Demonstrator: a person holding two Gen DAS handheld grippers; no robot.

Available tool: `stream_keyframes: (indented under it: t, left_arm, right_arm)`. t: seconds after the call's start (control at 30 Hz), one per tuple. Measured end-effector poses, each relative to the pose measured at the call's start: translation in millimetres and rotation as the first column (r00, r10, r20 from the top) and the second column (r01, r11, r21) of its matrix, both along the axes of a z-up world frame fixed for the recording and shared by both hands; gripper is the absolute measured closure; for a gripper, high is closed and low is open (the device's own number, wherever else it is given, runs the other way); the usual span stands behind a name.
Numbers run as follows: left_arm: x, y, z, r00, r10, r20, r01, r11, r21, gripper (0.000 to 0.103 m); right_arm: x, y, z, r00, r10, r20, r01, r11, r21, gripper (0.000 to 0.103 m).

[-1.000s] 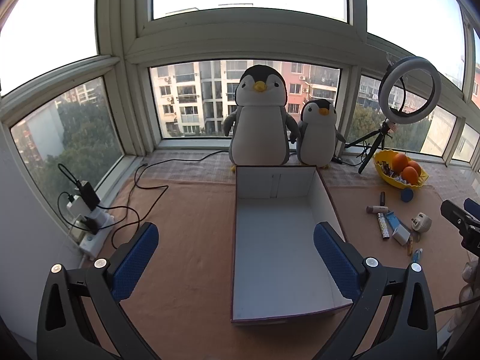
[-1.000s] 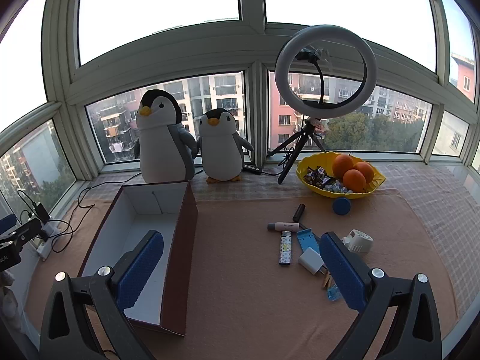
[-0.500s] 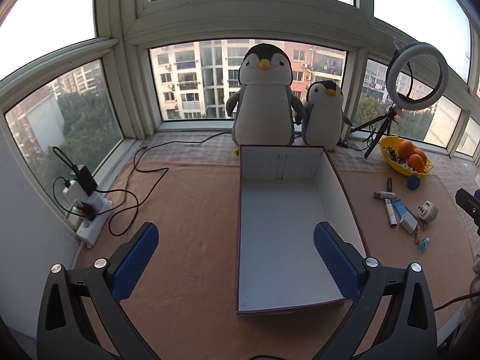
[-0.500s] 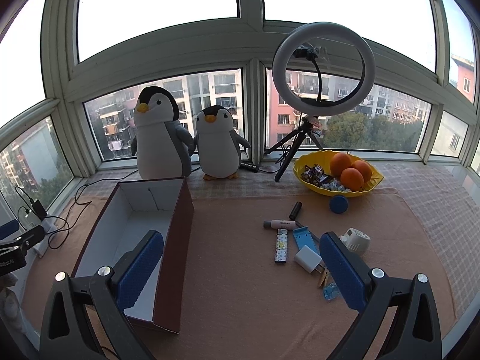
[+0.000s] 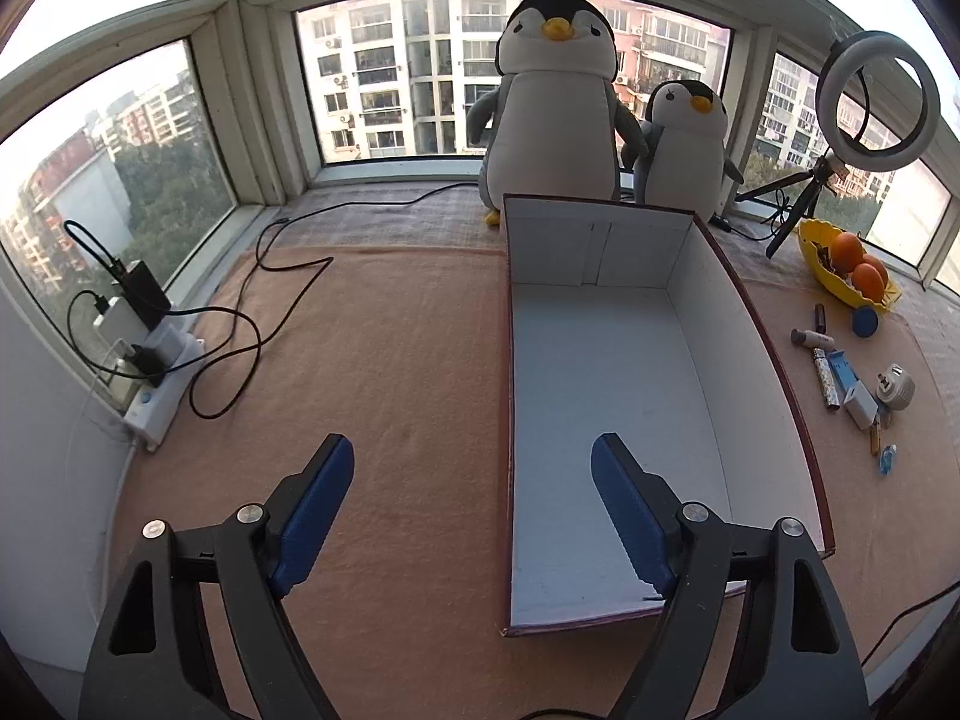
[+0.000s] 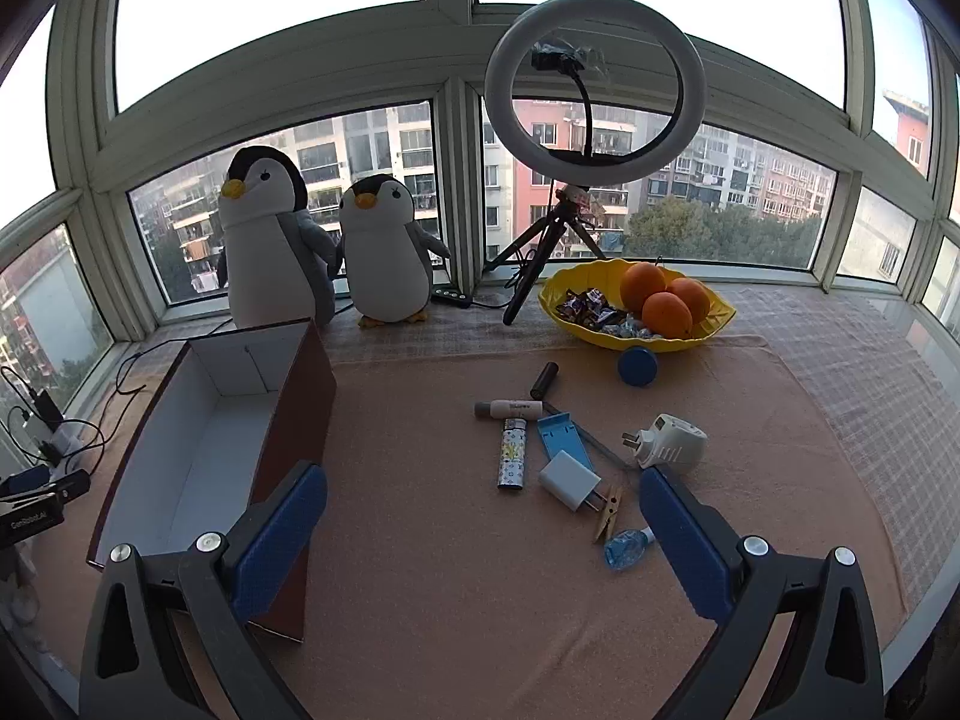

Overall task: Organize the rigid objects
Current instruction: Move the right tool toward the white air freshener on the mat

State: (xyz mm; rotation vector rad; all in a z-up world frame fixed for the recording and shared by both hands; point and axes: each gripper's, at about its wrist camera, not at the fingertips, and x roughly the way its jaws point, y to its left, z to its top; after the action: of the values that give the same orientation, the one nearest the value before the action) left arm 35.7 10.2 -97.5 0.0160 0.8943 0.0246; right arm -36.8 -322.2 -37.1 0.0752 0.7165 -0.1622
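Note:
An open, empty white-lined box with dark red outer walls lies on the tan mat; it also shows at left in the right wrist view. Small rigid items lie in a cluster on the mat: a patterned lighter, a white tube, a black cylinder, a blue case, a white charger, a white plug adapter, a wooden clothespin, a blue cap. My left gripper is open and empty over the box's near left wall. My right gripper is open and empty, near the cluster.
Two plush penguins stand behind the box. A ring light on a tripod and a yellow bowl of oranges and sweets stand at the back. A power strip with chargers and cables lies at far left.
My left gripper has moved left and tilted down, so the box now sits right of centre. My right gripper has eased closer to the items. Both stay open.

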Motion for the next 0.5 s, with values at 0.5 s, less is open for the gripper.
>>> stream_keyframes:
  t: [0.5]
  left_arm:
    - [24.2, -2.6, -37.3, 0.99, -0.029, -0.139, 0.024, 0.999, -0.035, 0.066]
  right_arm:
    - [1.4, -41.2, -31.5, 0.993, -0.093, -0.079, 0.093, 0.996, 0.0, 0.001]
